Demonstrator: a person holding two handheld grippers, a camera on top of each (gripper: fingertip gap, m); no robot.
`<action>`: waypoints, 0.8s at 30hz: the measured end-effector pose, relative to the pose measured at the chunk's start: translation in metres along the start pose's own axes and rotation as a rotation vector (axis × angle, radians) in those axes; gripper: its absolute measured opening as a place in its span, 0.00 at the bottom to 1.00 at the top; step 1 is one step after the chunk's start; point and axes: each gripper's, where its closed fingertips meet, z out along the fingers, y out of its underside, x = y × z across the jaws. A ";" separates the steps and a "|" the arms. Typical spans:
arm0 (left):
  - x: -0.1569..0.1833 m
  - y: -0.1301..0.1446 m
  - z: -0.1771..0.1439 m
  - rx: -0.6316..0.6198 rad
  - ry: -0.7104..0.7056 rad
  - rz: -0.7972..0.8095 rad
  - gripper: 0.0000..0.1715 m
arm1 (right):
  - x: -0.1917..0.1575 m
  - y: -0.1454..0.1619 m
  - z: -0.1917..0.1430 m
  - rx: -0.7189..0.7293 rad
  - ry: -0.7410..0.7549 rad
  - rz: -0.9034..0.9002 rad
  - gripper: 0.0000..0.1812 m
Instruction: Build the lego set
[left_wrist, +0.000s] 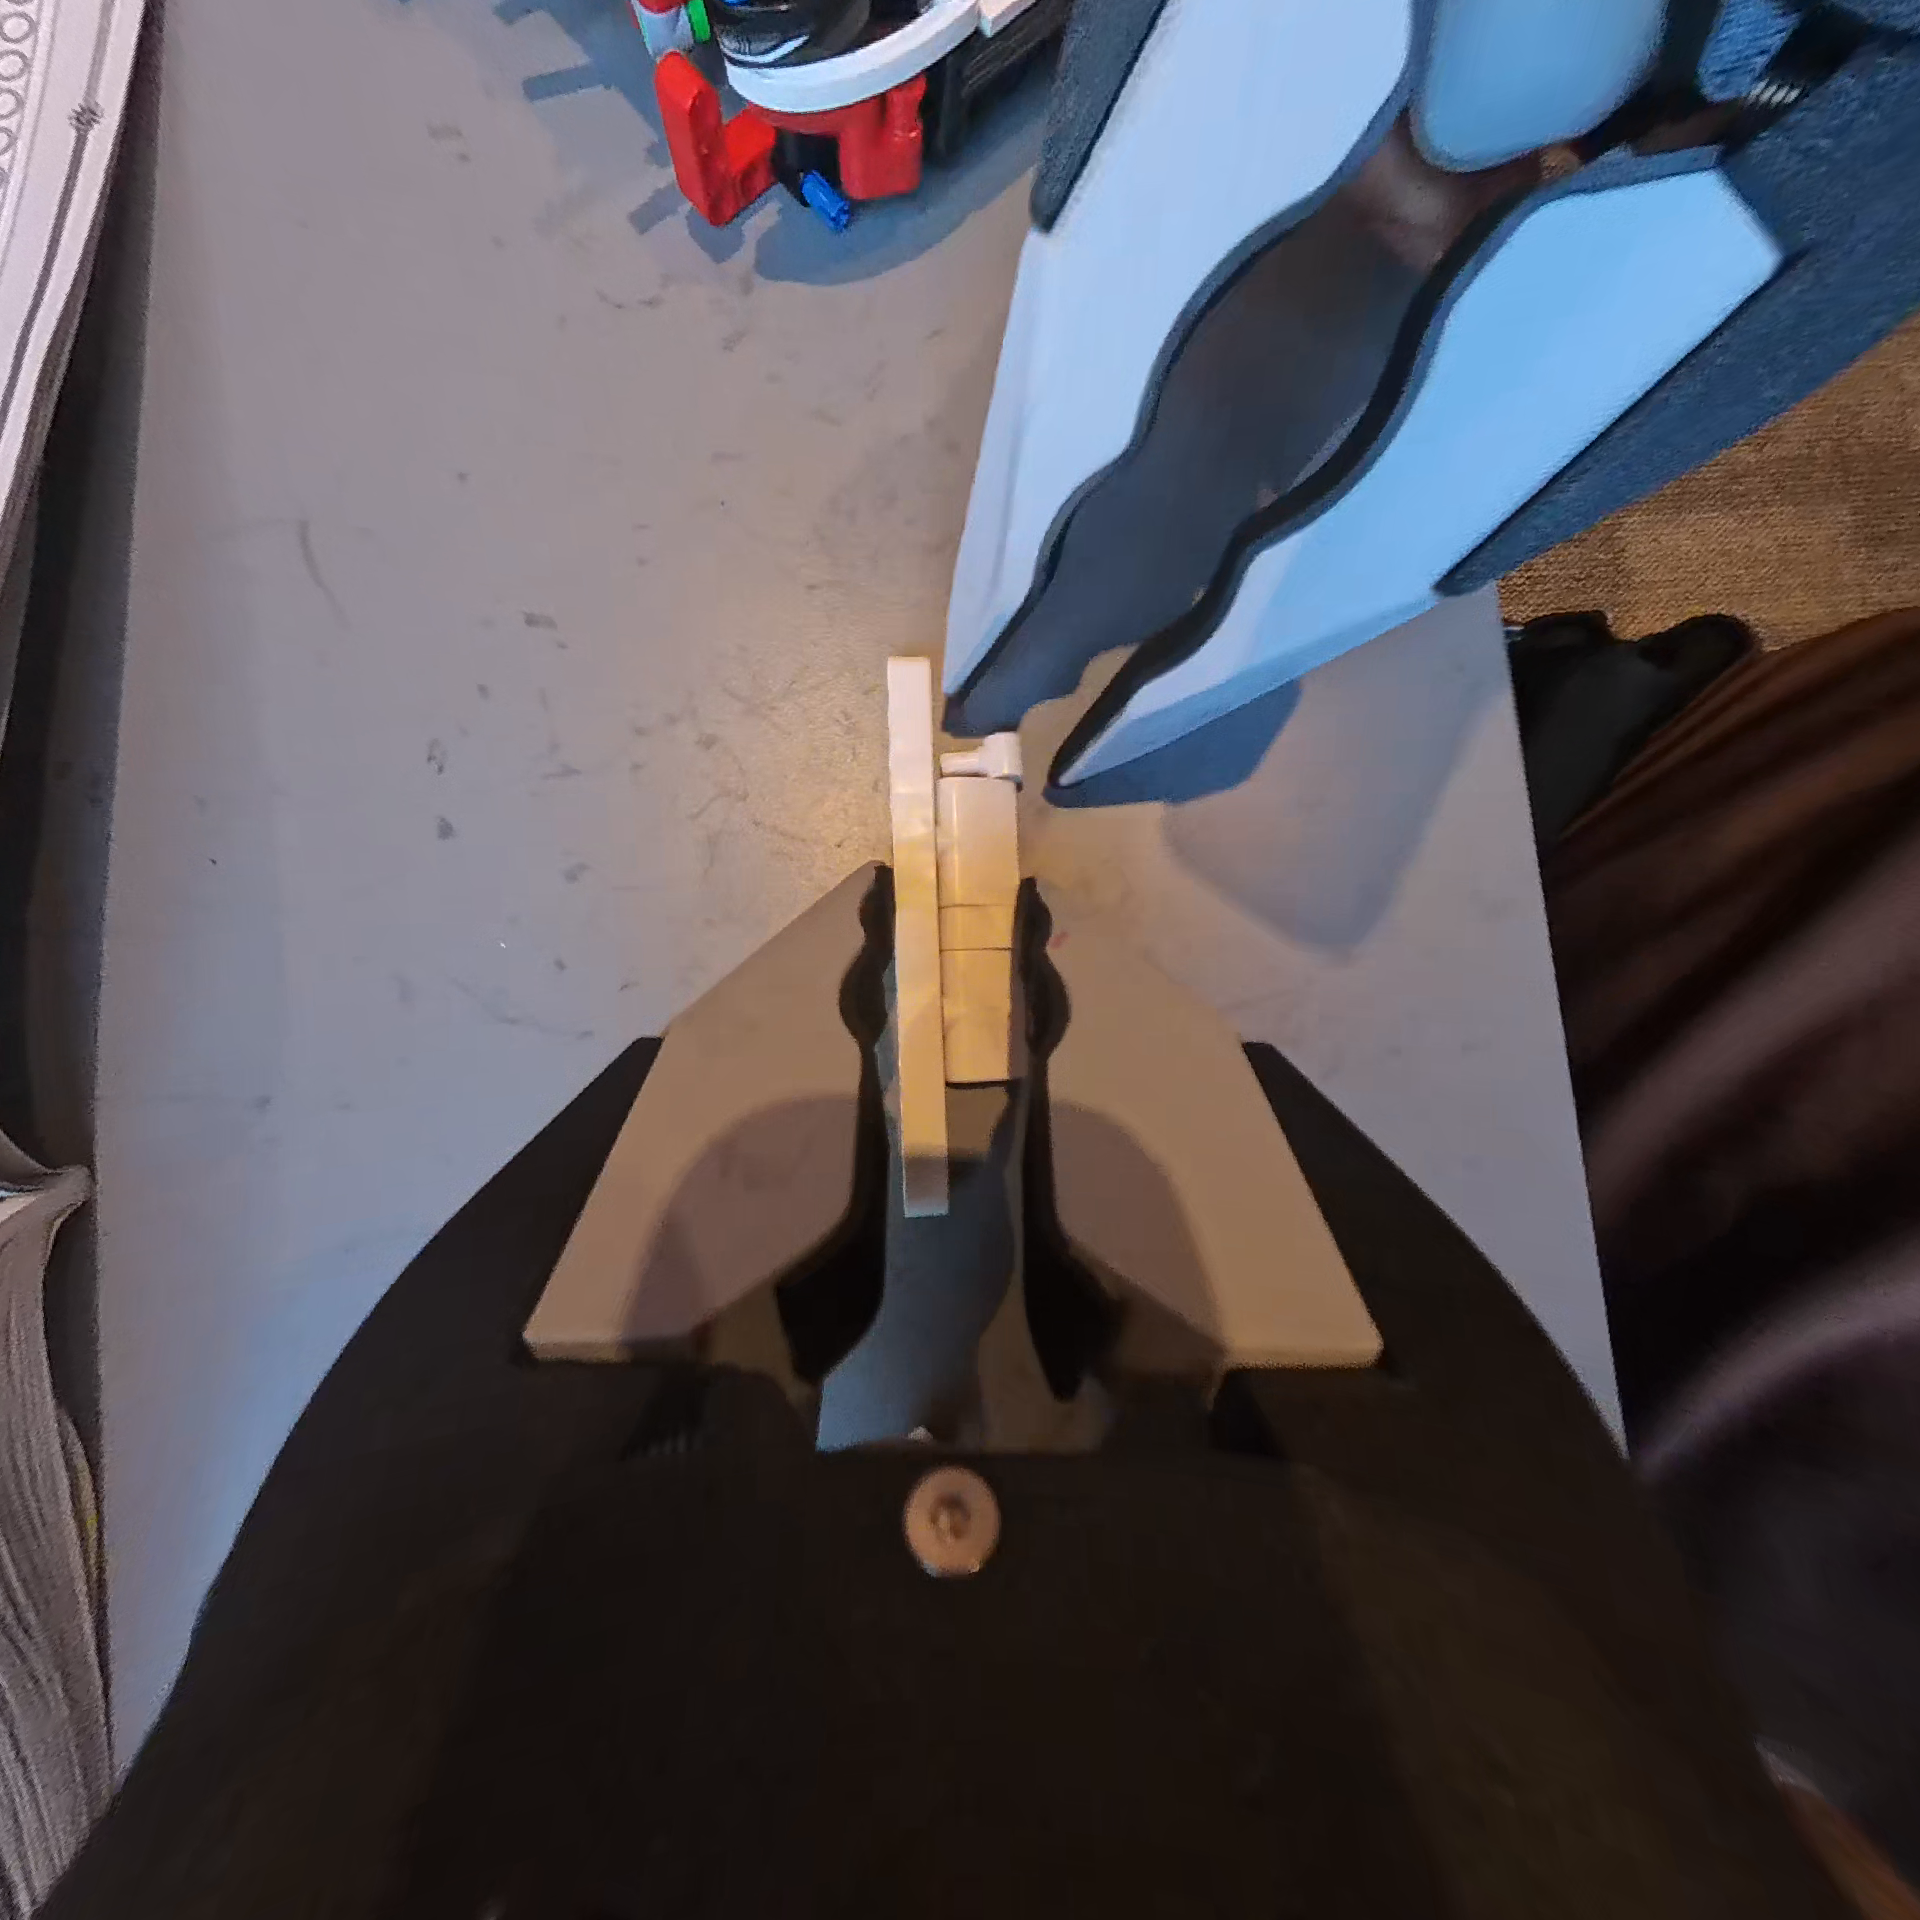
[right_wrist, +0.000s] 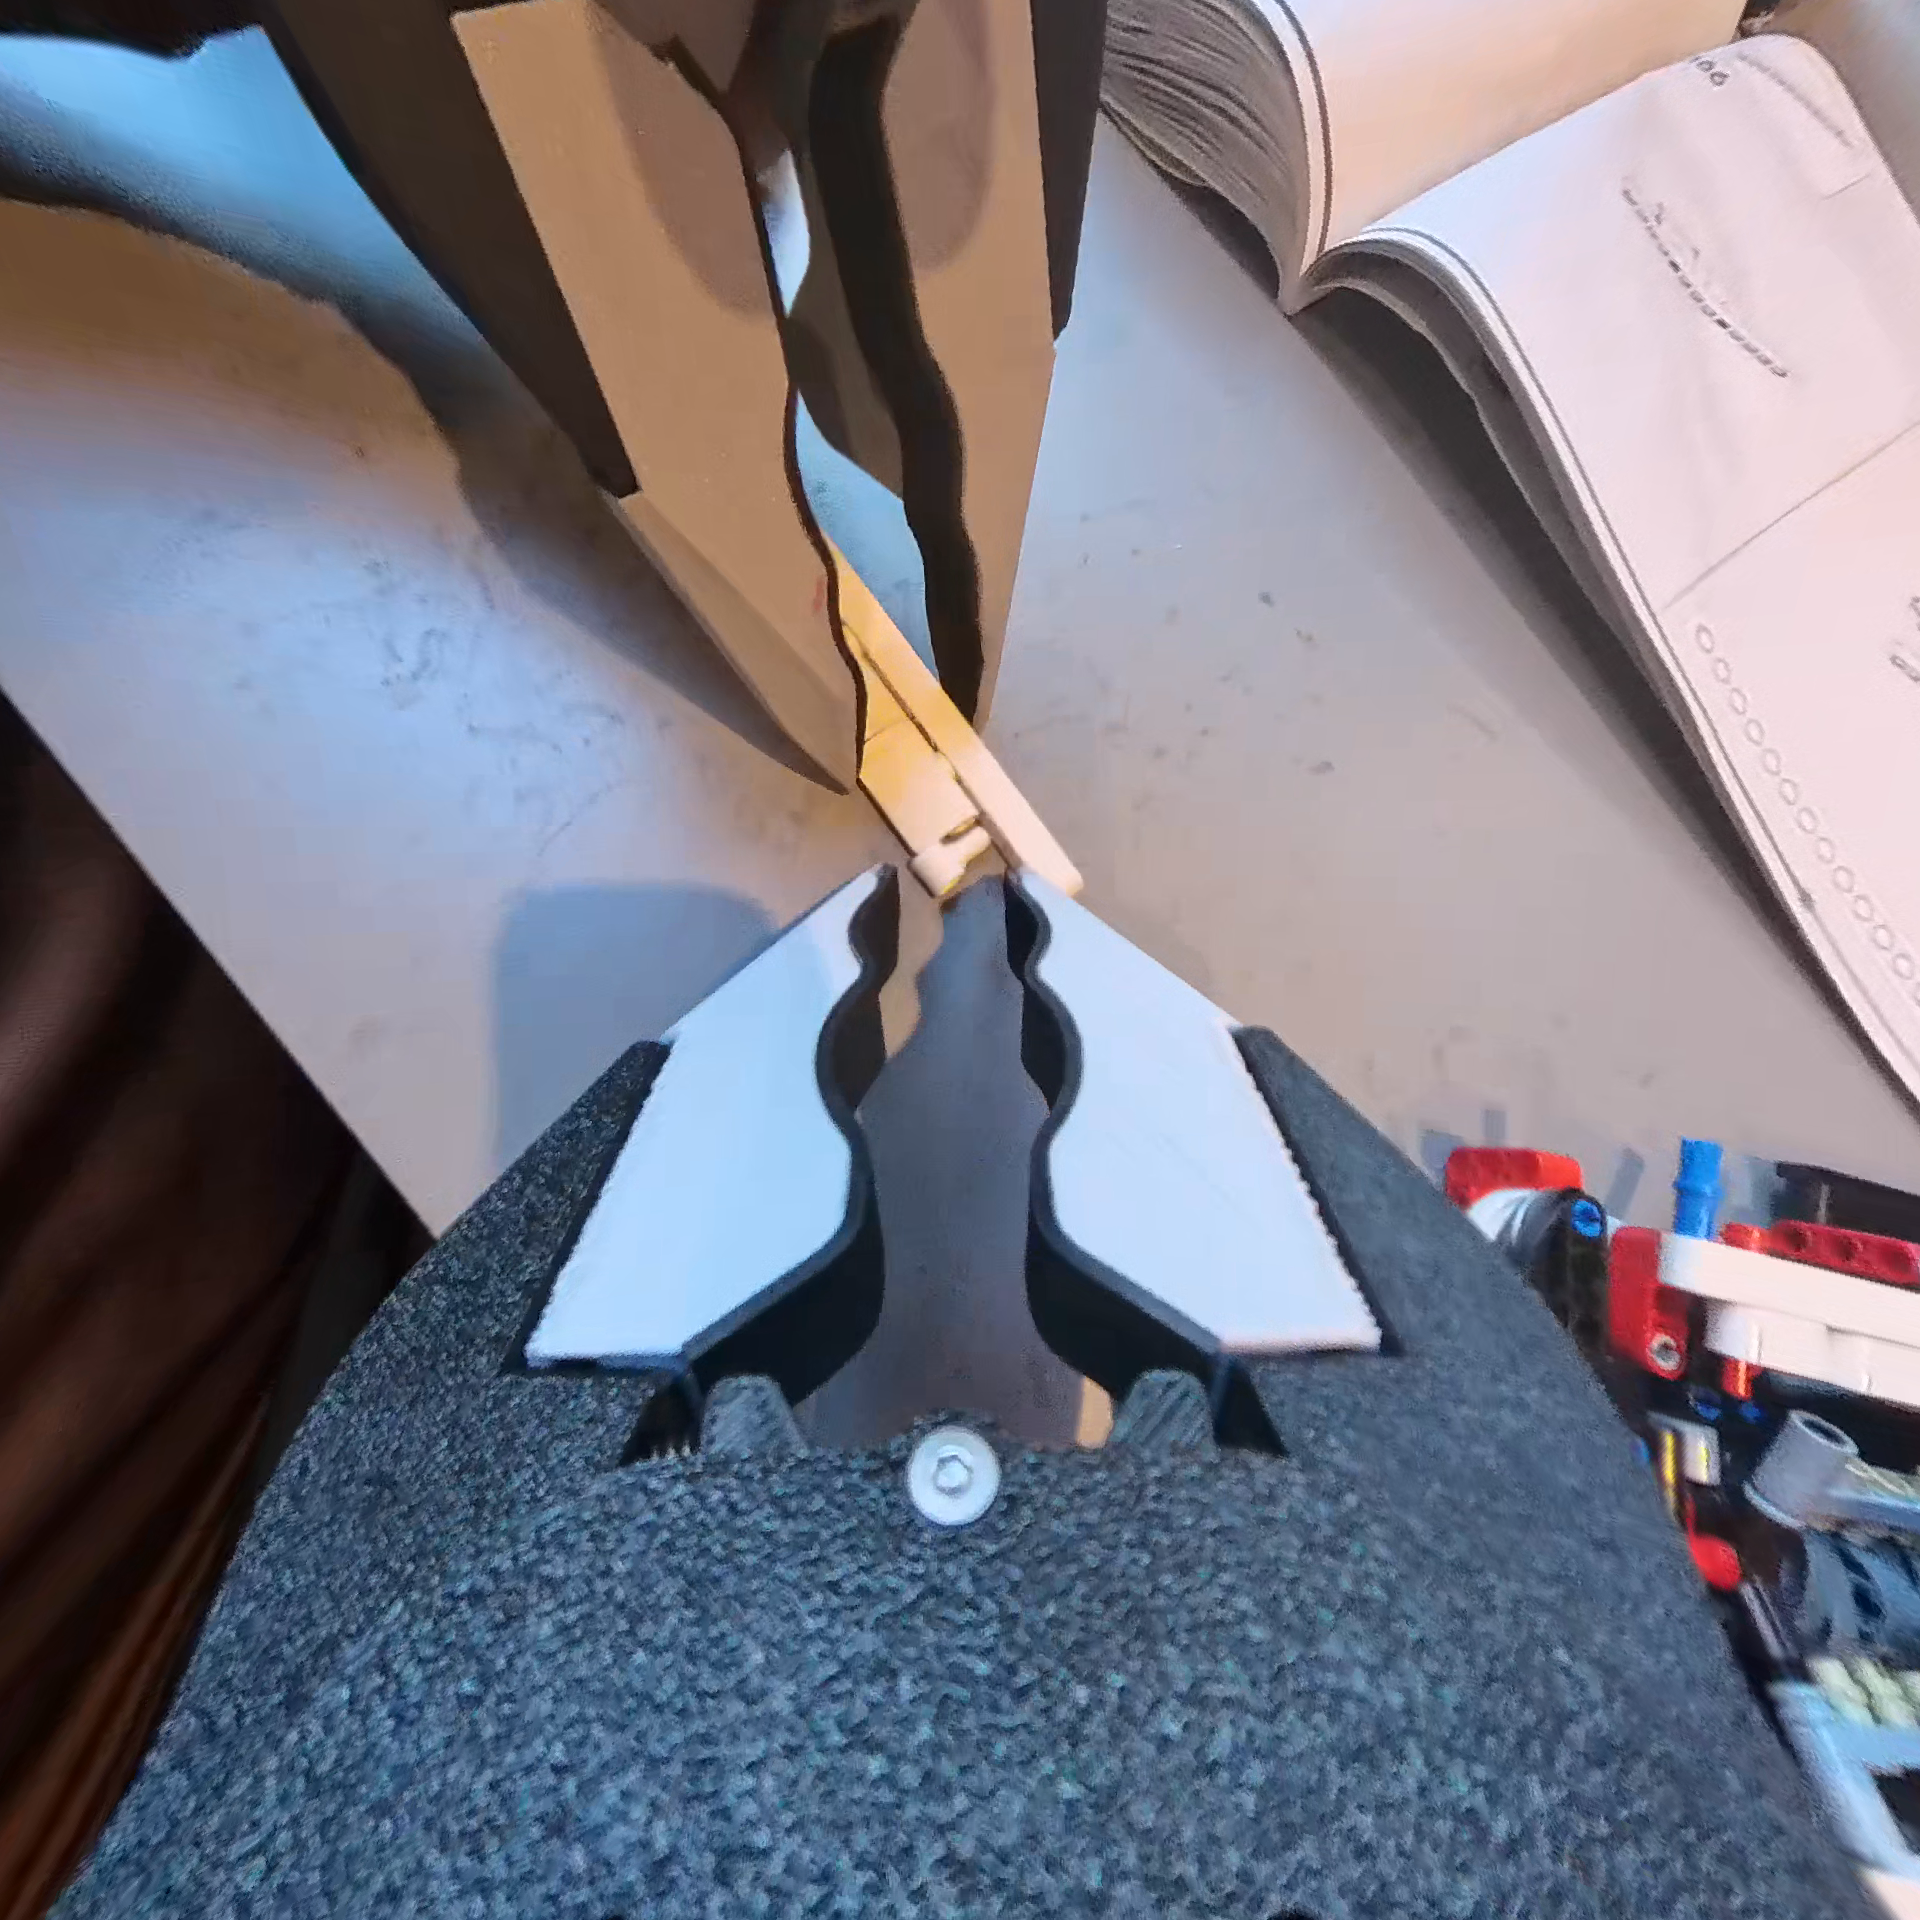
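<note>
My left gripper (left_wrist: 953, 888) is shut on a white lego assembly (left_wrist: 971, 831), a long flat plate with stacked bricks held edge-up above the grey table (left_wrist: 468, 520). A small white pin piece (left_wrist: 985, 764) sits at the assembly's far end. My right gripper (left_wrist: 1003, 750) reaches in from the upper right, its jaws slightly apart on either side of that pin. In the right wrist view the pin (right_wrist: 943, 868) lies just ahead of the right gripper (right_wrist: 948, 881). The left gripper (right_wrist: 912, 743) comes down from the top holding the assembly (right_wrist: 925, 769).
A partly built red, white and black model (left_wrist: 810, 114) stands at the table's far side; it also shows in the right wrist view (right_wrist: 1766, 1351). An open instruction booklet (right_wrist: 1558, 364) lies on the table. The table's edge (left_wrist: 1548, 935) runs close on the right, with dark cloth beyond. My two grippers' fingertips are within a few centimetres of each other.
</note>
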 end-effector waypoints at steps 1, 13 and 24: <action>0.000 0.000 0.000 0.002 0.008 -0.008 0.13 | -0.001 0.001 0.003 -0.006 -0.013 -0.005 0.11; 0.002 0.001 -0.003 -0.005 0.123 -0.070 0.12 | -0.002 -0.002 0.006 0.018 -0.052 -0.147 0.05; -0.001 -0.001 -0.003 -0.022 0.133 -0.090 0.12 | 0.002 -0.005 0.003 0.050 0.127 -0.294 0.05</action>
